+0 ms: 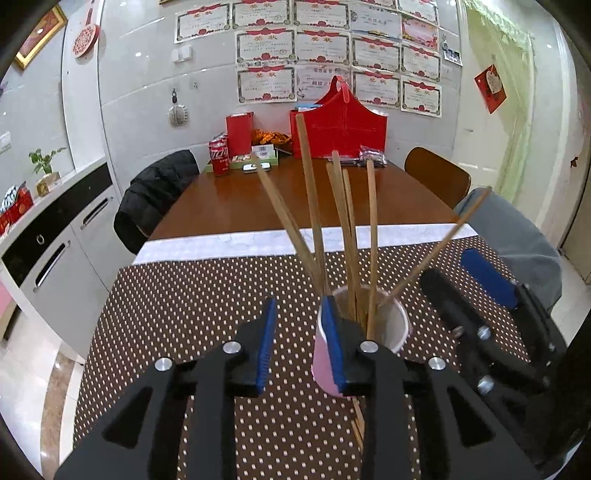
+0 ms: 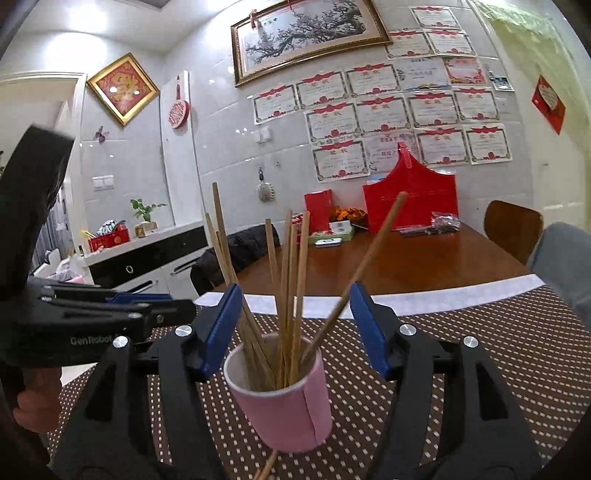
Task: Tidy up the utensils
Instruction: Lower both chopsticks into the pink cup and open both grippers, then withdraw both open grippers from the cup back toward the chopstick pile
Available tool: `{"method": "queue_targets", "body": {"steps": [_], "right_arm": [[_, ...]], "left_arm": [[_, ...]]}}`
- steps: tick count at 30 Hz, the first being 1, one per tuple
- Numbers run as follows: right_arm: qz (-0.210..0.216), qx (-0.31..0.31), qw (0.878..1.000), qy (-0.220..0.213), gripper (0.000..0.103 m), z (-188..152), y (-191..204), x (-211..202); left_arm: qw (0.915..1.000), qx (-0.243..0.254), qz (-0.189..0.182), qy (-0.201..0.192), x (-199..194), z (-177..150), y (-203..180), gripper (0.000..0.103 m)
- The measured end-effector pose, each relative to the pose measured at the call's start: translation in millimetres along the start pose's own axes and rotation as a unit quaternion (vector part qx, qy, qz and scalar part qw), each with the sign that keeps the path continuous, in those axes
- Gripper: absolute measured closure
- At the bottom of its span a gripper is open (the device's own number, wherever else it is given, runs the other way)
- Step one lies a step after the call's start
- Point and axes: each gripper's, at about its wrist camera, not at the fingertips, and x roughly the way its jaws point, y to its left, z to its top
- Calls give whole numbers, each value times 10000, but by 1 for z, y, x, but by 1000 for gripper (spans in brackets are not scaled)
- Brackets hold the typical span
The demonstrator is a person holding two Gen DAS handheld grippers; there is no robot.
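This is a family's dining room at home. A long wooden table (image 1: pixel 258 199) has chairs (image 1: pixel 437 173) around it, one with a black jacket (image 1: pixel 155 199) at 9 o'clock. Award papers (image 2: pixel 399 110) cover the tiled wall at 12 o'clock, by a framed flower painting (image 2: pixel 306 33). A red gift bag (image 1: pixel 340 129), a cola can (image 1: pixel 218 157) and snacks (image 1: pixel 269 137) sit at the far end. A cabinet (image 2: pixel 147 258) with a little plant (image 2: pixel 144 212) stands at 10 o'clock.

The chopsticks (image 2: pixel 284 295) fan out above the pink cup (image 2: pixel 284 398) at frame centre, blocking the way; the dotted mat (image 1: pixel 184 314) at lower left is free.
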Motion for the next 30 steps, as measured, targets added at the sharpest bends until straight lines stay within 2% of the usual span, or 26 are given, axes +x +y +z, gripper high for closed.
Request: {"method": "queue_targets", "body": {"steps": [6,8,10,12,13,20,25,30], "right_arm": [[-132,-22,9999,-89,26,3,5,-32],[-190,-40,9998,-82,17,3,7,-42],[-202,-17,9998,-82,15,3,8,-52],[-142,11,9999,-82,11,3,9,-61],[-125,19,9999,-62,10,3,9,-64],[-278,43,9996,13,8,-1,10,-89],[-329,67,9990,291,8,-10,9,-98],[-376,177,9959,807,8,-26,6,-96]], "left_arm": [[9999,-74,-70,-32,-17,-20,5,71],[9999,-98,-118,-61,-23,-25,6,68],[9998,-113,-154,-87,-29,-31,6,55],[9997,-127,-143,-160,-37,-37,7,48],[9996,-120,-143,-218,-41,-40,7,48],[9990,-44,-196,-409,-66,-61,4,41],[9989,2,-249,-395,-74,-77,4,41],[9988,-86,-395,-261,-78,-97,7,40]]}}
